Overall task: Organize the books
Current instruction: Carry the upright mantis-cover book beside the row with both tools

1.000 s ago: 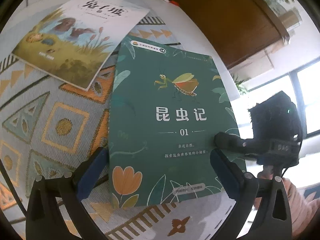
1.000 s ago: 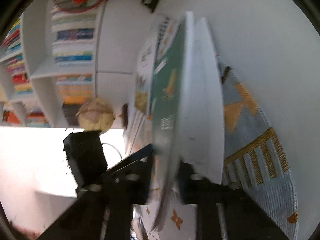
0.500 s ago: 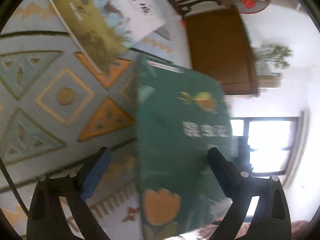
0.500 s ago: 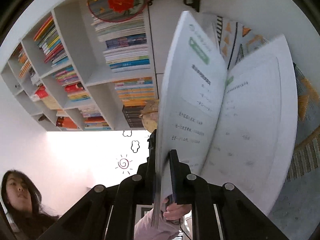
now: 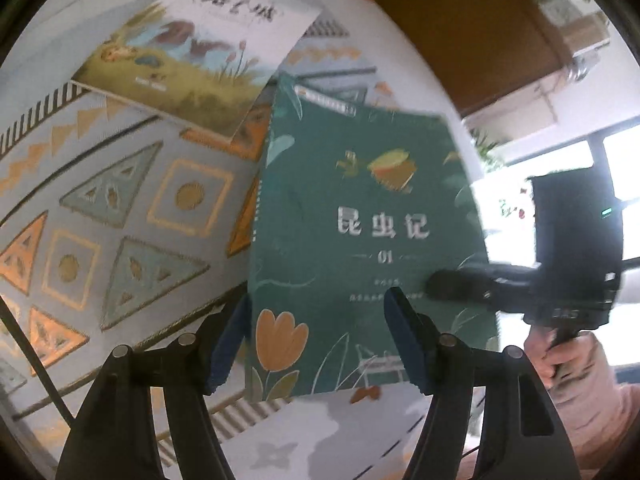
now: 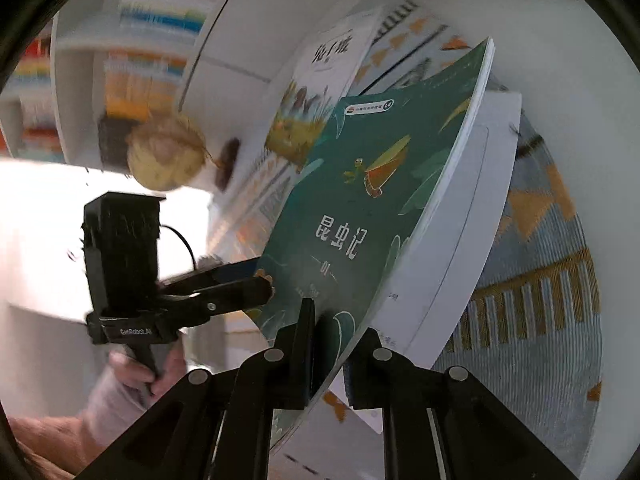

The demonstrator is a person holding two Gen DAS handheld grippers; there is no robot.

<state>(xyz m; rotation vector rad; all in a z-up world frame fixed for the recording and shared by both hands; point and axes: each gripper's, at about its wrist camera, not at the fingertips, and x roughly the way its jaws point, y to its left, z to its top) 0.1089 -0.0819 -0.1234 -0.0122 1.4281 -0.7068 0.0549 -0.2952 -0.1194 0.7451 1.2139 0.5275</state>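
Observation:
A green book (image 5: 360, 240) with a mantis on its cover is held up off the patterned rug (image 5: 120, 208). My right gripper (image 6: 328, 356) is shut on the book's lower edge (image 6: 352, 216); it also shows in the left wrist view (image 5: 448, 284), clamped on the book's right side. My left gripper (image 5: 316, 344) is open, its blue pads either side of the book's lower left part; in the right wrist view (image 6: 264, 280) it sits at the book's left edge. A second picture book (image 5: 200, 52) with a white and grassy cover lies flat on the rug behind.
White bookshelves (image 6: 132, 60) full of books stand at the left of the right wrist view. A straw-coloured ball (image 6: 164, 156) rests by them. A brown wooden cabinet (image 5: 460, 20) and a bright window (image 5: 560, 184) lie beyond the rug.
The green book, swung up and opened half a second ago, is tilted back down with its cover closed. My left gripper has closed in around its lower left part.

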